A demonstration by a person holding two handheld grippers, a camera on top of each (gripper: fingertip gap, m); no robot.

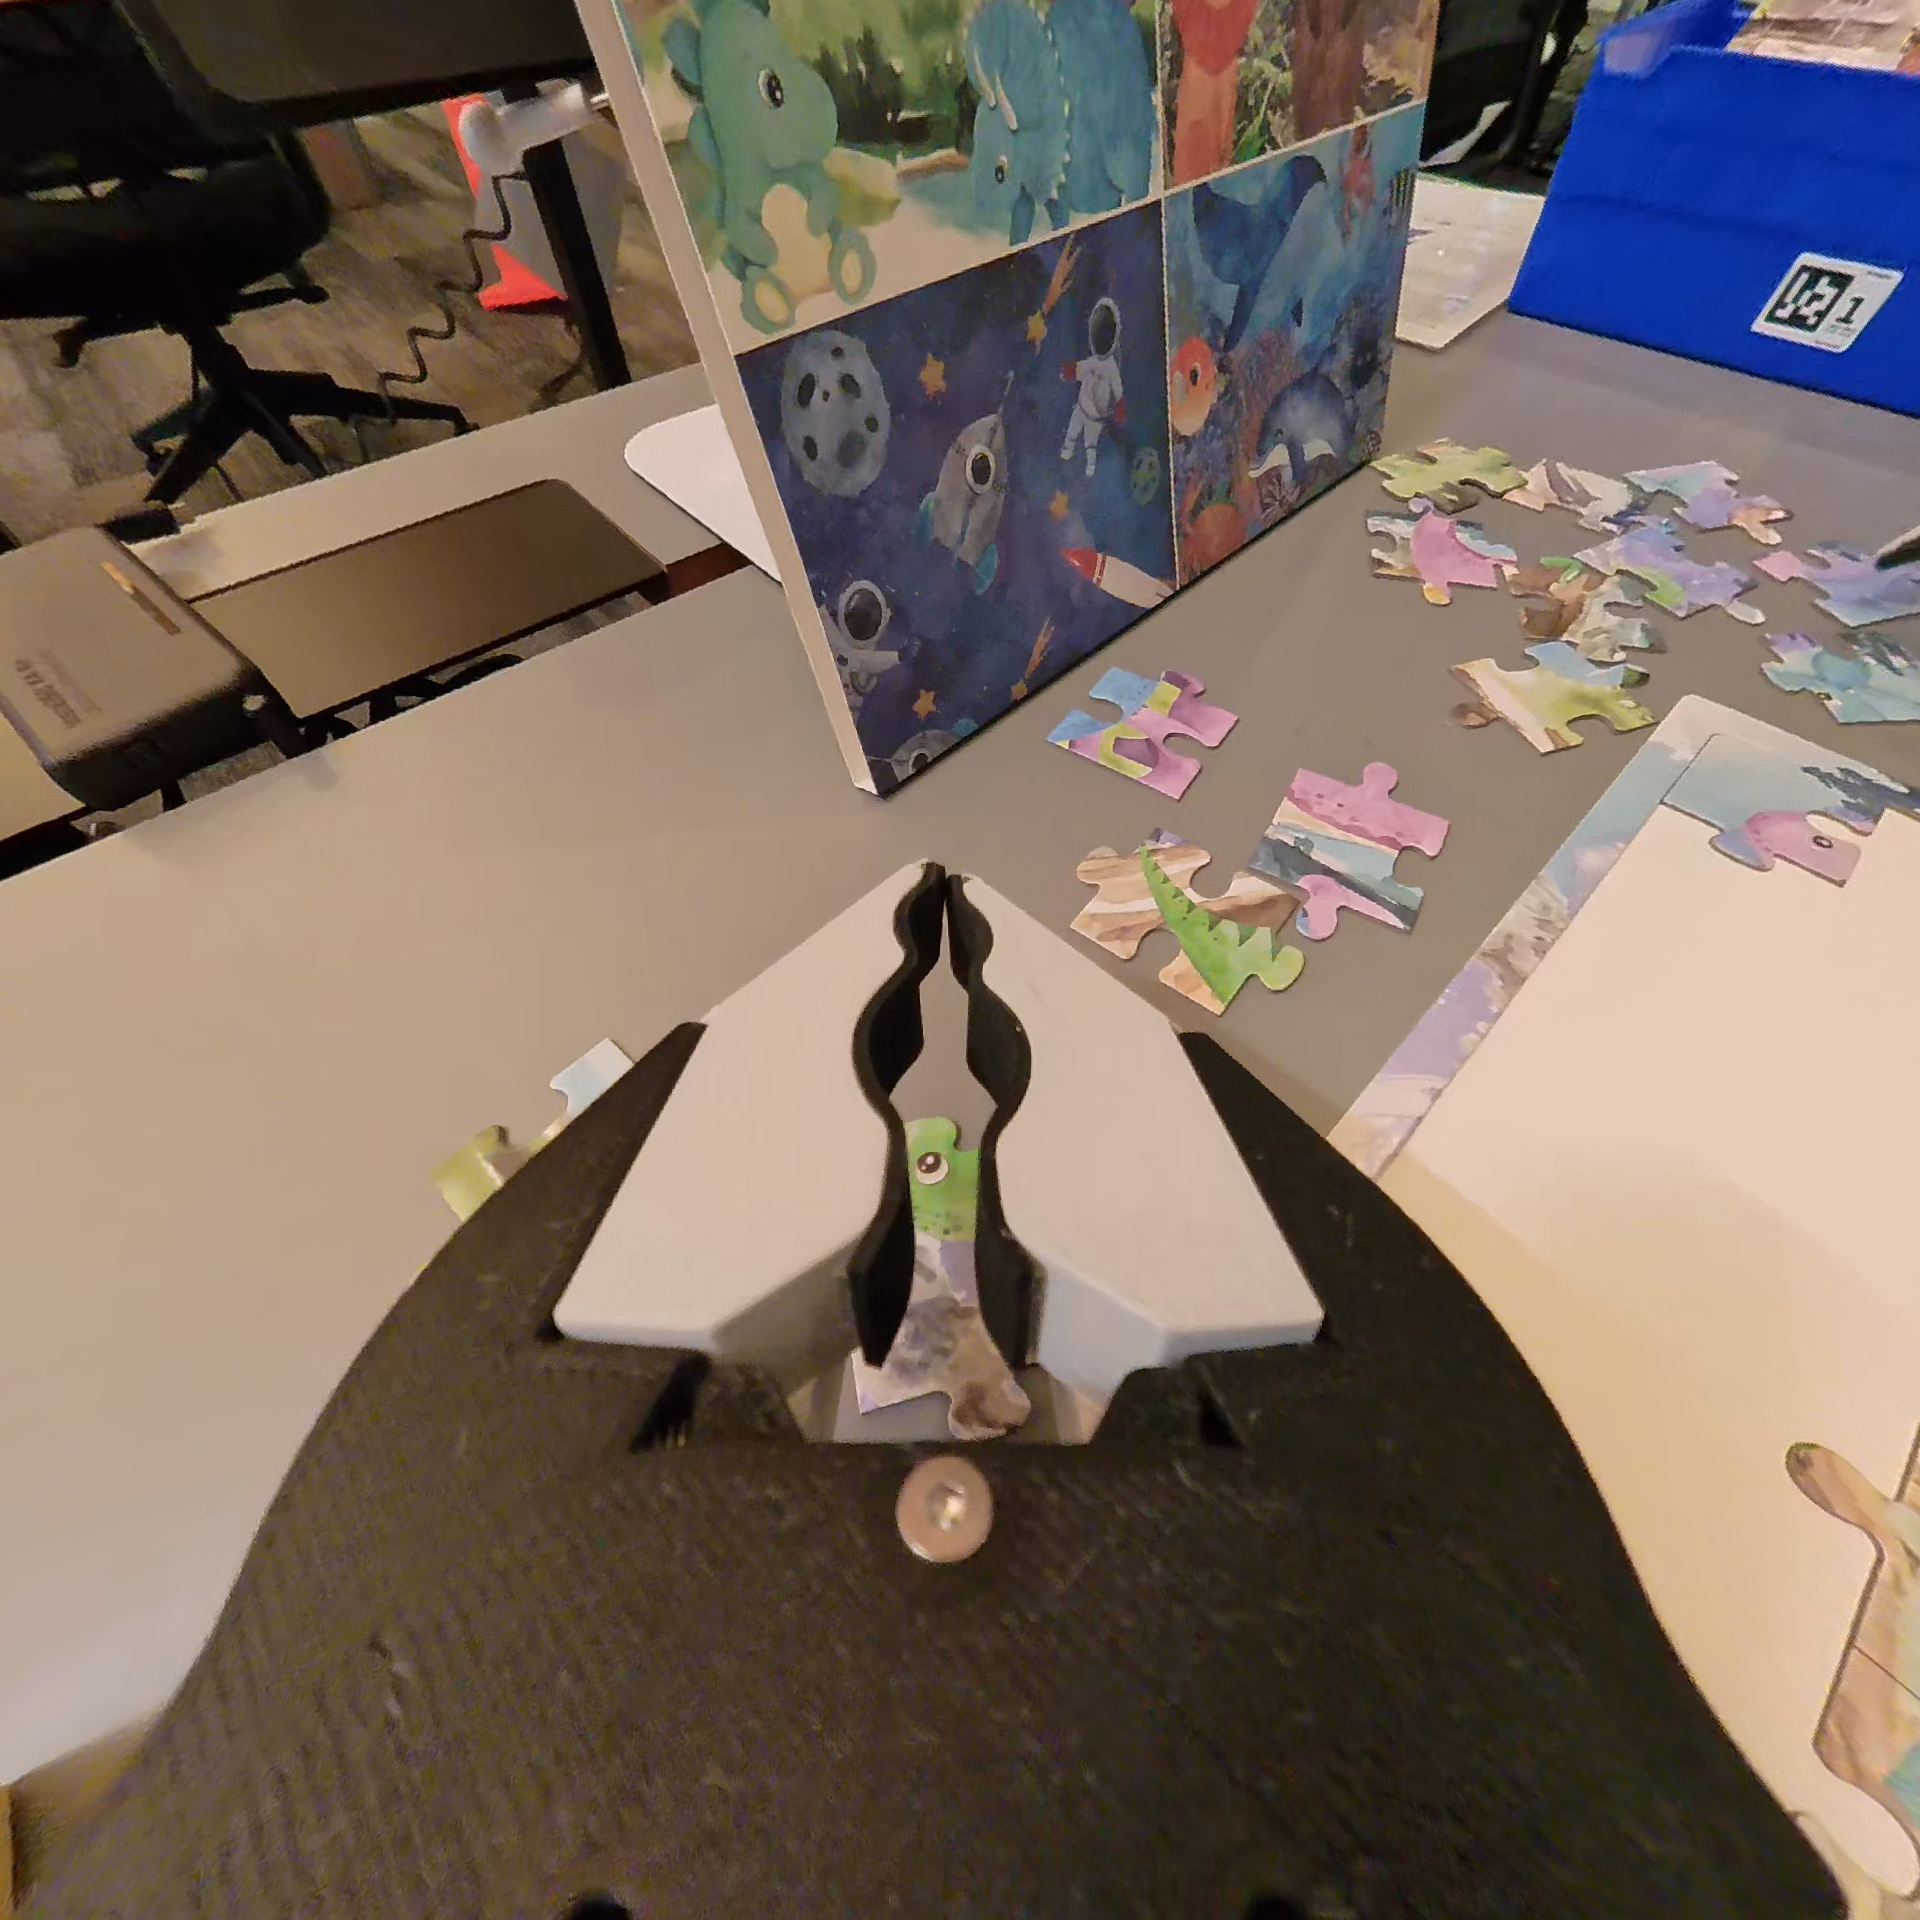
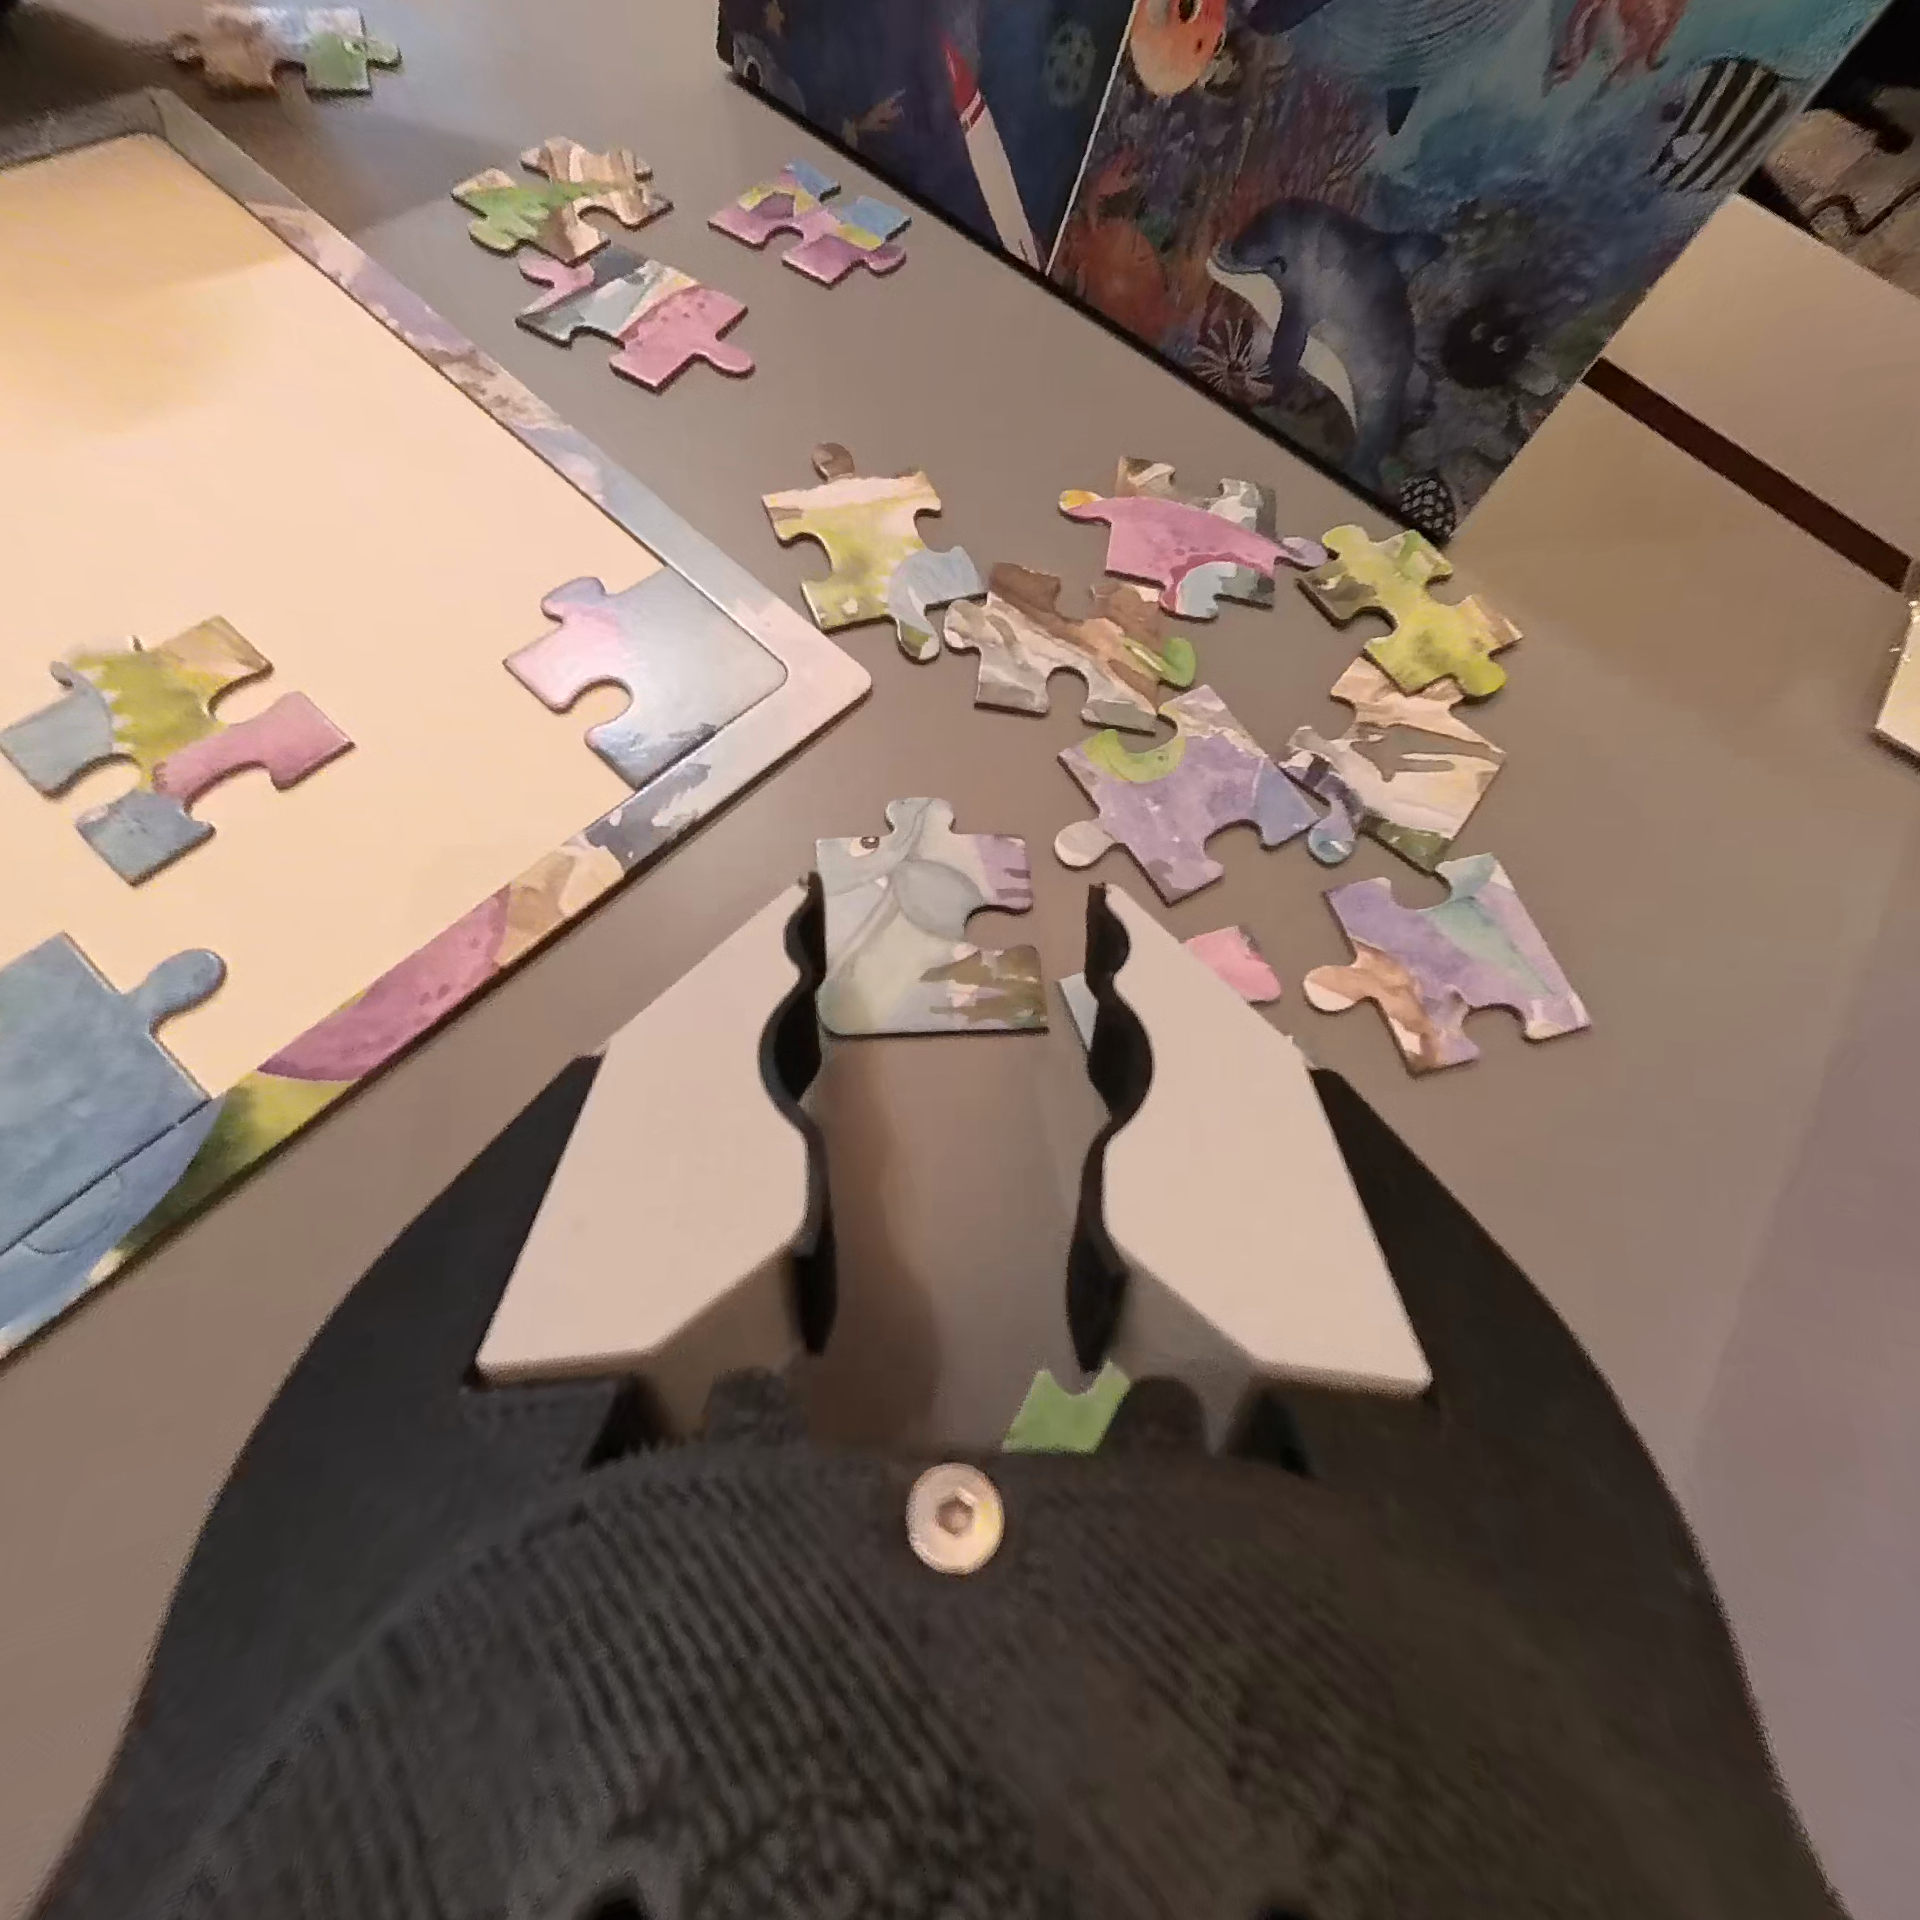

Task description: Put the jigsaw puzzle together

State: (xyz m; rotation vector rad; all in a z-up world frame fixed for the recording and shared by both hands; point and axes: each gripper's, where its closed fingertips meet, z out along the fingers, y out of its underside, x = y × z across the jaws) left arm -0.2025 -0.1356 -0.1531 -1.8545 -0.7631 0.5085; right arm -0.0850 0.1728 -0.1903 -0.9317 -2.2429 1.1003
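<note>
My left gripper has its fingertips shut together low over the grey table. A puzzle piece with a green dinosaur face lies flat under its fingers and shows through the gap behind the tips; I cannot tell whether it is pinched. My right gripper is open around a pale blue-grey piece lying on the table. The left finger is at the piece's left edge and the right finger stands apart from it. The puzzle tray lies to the left with a few pieces set in it; it also shows in the left wrist view.
Several loose pieces lie scattered ahead of the right gripper, with three more near the picture box standing upright on the table. A blue bin stands at the far right. Office chairs and a desk are beyond the table edge. Across from one pair of fingers to the other is roughly 35 cm.
</note>
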